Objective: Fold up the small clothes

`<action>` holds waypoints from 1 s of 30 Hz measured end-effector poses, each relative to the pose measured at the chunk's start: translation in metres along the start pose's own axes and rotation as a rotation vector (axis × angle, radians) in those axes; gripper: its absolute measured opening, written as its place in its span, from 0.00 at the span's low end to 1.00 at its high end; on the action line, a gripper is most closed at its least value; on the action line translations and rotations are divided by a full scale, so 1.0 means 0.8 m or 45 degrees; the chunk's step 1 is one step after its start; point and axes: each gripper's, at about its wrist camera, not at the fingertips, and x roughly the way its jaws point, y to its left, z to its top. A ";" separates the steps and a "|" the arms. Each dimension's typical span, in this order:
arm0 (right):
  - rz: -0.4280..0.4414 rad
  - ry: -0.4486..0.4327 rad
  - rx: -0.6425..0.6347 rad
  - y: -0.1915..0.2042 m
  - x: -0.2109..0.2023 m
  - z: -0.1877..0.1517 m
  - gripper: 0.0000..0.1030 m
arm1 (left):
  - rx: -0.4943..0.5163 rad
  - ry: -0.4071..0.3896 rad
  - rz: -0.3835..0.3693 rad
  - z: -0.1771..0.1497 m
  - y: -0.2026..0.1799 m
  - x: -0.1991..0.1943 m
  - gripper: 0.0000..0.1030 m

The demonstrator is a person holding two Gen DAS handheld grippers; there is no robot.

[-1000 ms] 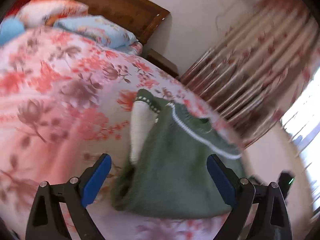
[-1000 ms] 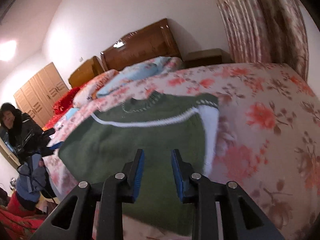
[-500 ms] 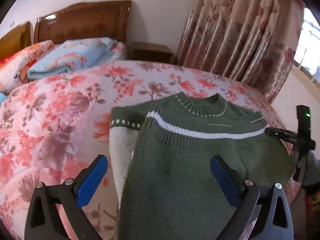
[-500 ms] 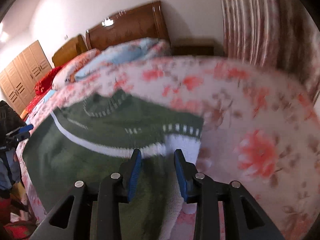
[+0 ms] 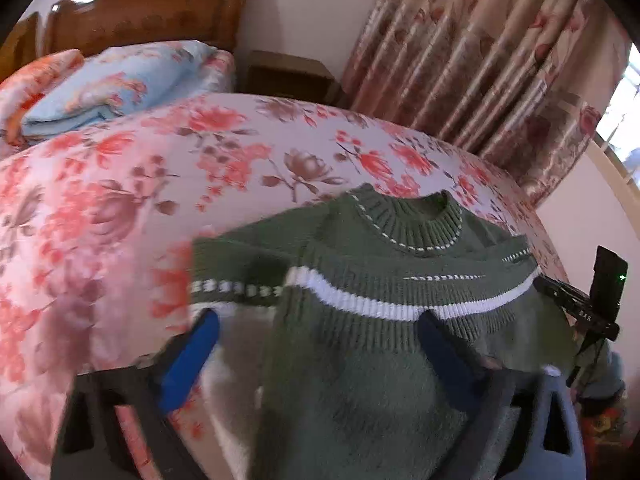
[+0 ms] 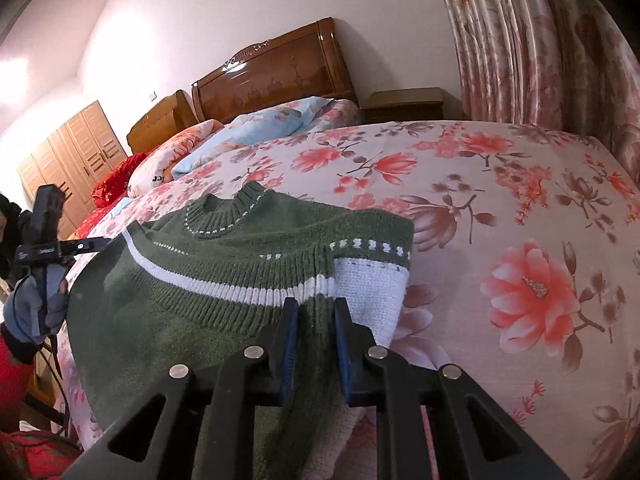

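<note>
A small green knitted sweater (image 5: 360,360) with a white chest stripe lies flat on the floral bedspread (image 5: 120,208), neck away from me. My left gripper (image 5: 320,344) hovers low over it, open wide, its blue pads apart over the chest and a white sleeve (image 5: 236,360). In the right wrist view the sweater (image 6: 200,312) shows a folded white sleeve (image 6: 368,288) at its right side. The jaws of my right gripper (image 6: 316,312) are closing, and the pads pinch a ridge of green fabric just below the stripe.
The sweater lies near the bed's edge, where a gloved hand (image 6: 36,304) holds a black device (image 6: 44,216). Pillows (image 6: 272,124) and a wooden headboard (image 6: 276,76) stand at the far end, a nightstand (image 6: 404,104) and curtains (image 6: 532,48) beyond.
My right gripper's jaws have narrowed onto a fold of the sweater beside the white sleeve. The left gripper swung round and came closer over the chest, still wide open.
</note>
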 end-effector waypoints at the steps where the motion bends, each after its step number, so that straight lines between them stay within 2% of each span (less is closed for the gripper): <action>1: 0.000 0.000 0.000 0.000 0.000 0.000 0.17 | 0.010 0.052 0.002 0.000 -0.003 0.009 1.00; 2: -0.001 0.000 -0.001 0.000 0.000 0.000 0.17 | 0.002 0.070 0.010 0.000 -0.003 0.012 1.00; 4: -0.011 -0.006 -0.015 0.003 -0.001 0.000 0.11 | 0.029 -0.025 0.002 -0.004 -0.009 -0.006 1.00; 7: -0.035 -0.042 -0.043 0.019 -0.018 0.005 0.10 | 0.019 -0.144 -0.056 -0.007 -0.014 -0.046 1.00; 10: -0.021 -0.121 -0.110 0.046 -0.051 0.028 0.10 | 0.017 -0.239 -0.081 0.014 -0.017 -0.077 1.00; 12: -0.045 -0.163 -0.160 0.062 -0.063 0.057 0.10 | -0.005 -0.277 -0.065 0.034 -0.012 -0.081 1.00; 15: -0.120 -0.169 -0.178 0.064 -0.049 0.101 0.10 | -0.065 -0.236 0.000 0.064 0.009 -0.047 1.00; 17: -0.160 -0.094 -0.132 0.047 -0.016 0.115 0.10 | -0.137 -0.125 0.021 0.067 0.029 0.001 1.00; 19: -0.222 0.038 -0.097 0.027 0.032 0.110 0.10 | -0.158 -0.008 0.101 0.049 0.043 0.051 1.00; 21: -0.257 0.161 -0.063 0.007 0.077 0.089 0.10 | -0.200 -0.057 0.045 0.041 0.053 0.048 1.00; 24: -0.181 0.089 0.021 -0.007 0.067 0.085 0.10 | -0.210 -0.106 0.000 0.042 0.059 0.035 1.00; 27: -0.185 0.079 -0.024 -0.002 0.061 0.093 0.10 | -0.185 -0.135 0.020 0.042 0.051 0.032 1.00; 30: -0.189 0.050 -0.040 0.006 0.057 0.102 0.10 | -0.195 -0.094 0.077 0.040 0.052 0.043 1.00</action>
